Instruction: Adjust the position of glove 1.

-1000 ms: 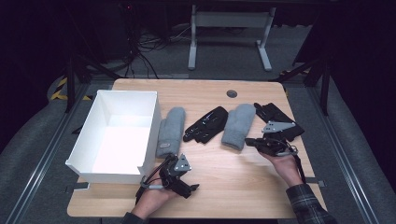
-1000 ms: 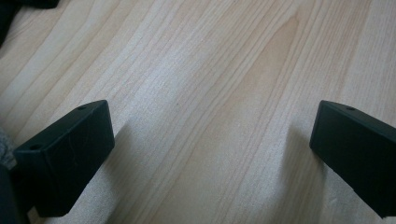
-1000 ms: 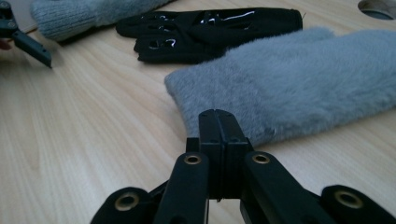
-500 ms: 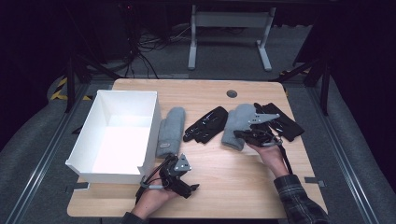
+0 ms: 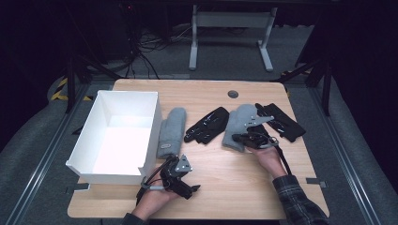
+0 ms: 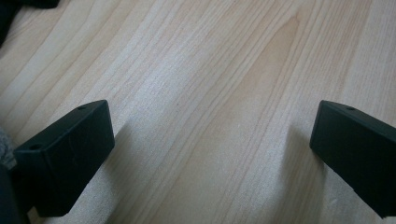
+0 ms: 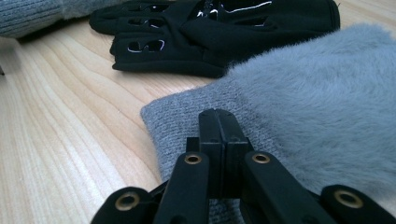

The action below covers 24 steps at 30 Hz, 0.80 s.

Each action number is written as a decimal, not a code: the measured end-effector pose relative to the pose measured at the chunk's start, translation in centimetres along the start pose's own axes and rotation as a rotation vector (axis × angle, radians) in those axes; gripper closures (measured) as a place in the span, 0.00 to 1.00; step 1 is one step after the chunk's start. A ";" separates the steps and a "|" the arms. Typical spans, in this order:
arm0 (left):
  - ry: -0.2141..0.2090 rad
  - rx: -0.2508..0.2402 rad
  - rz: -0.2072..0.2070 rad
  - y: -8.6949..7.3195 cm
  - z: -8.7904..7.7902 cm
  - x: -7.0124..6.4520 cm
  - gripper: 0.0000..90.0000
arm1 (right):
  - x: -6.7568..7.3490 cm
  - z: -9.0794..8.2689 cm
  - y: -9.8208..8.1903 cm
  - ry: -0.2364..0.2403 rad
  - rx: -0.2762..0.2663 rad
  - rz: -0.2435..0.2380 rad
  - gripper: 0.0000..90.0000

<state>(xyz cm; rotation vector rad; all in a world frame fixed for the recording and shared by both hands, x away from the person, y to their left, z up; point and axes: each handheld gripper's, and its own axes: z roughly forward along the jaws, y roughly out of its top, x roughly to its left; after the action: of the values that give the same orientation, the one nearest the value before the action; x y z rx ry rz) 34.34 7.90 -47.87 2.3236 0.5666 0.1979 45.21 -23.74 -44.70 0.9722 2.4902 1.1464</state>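
Two grey mittens and two black gloves lie in a row on the wooden table (image 5: 225, 187). My right gripper (image 5: 237, 138) (image 7: 218, 116) is shut, its closed jaws resting low over the knit cuff of the right grey mitten (image 5: 239, 119) (image 7: 317, 93), with nothing visibly pinched. Just beyond it lies the middle black glove (image 5: 206, 125) (image 7: 219, 28). The other black glove (image 5: 281, 122) lies to the right. My left gripper (image 5: 187, 190) (image 6: 212, 126) is open over bare wood near the front edge, close to the cuff of the left grey mitten (image 5: 171, 129).
A white open box (image 5: 117, 145) stands at the table's left, beside the left mitten. A dark round grommet (image 5: 233, 93) is set in the far middle of the tabletop. Bare wood runs along the front edge.
My right gripper has moved left and down, from beside the right black glove to the cuff of the right grey mitten. The left gripper has stayed in place.
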 end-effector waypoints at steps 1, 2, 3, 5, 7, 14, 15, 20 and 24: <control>0.000 0.000 0.000 0.0 0.0 0.0 0.00 | 0.0 0.0 0.0 0.000 0.000 0.000 1.00; 0.000 0.000 0.000 0.0 0.0 0.0 0.00 | 0.1 -0.1 0.0 0.002 0.005 -0.002 1.00; 0.000 0.000 0.000 0.0 0.0 0.0 0.00 | 0.2 -0.1 0.0 0.000 0.007 -0.010 1.00; 0.000 0.000 -0.001 0.0 0.0 0.0 0.00 | 0.3 -0.2 -0.1 0.005 0.013 -0.012 1.00; 0.000 0.000 -0.001 0.0 0.0 0.0 0.00 | 0.5 -0.3 -0.1 0.011 0.020 -0.016 1.00; 0.001 0.000 -0.001 0.0 0.0 0.0 0.00 | 1.8 -1.1 -0.7 0.012 0.036 -0.042 1.00; 0.001 0.000 -0.001 0.0 0.0 0.0 0.00 | 2.1 -1.2 -0.8 0.017 0.040 -0.042 1.00; 0.001 0.000 -0.002 0.0 0.0 0.0 0.00 | 3.0 -1.8 -1.3 0.028 0.049 -0.053 1.00; 0.002 0.000 -0.004 0.0 0.0 0.0 0.00 | 3.8 -2.2 -1.7 0.036 0.057 -0.059 1.00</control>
<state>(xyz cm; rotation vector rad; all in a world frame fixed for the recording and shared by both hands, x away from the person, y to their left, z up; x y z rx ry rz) 34.29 7.91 -47.87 2.3224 0.5725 0.1983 40.54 -23.37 -44.22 0.8931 2.5756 1.0898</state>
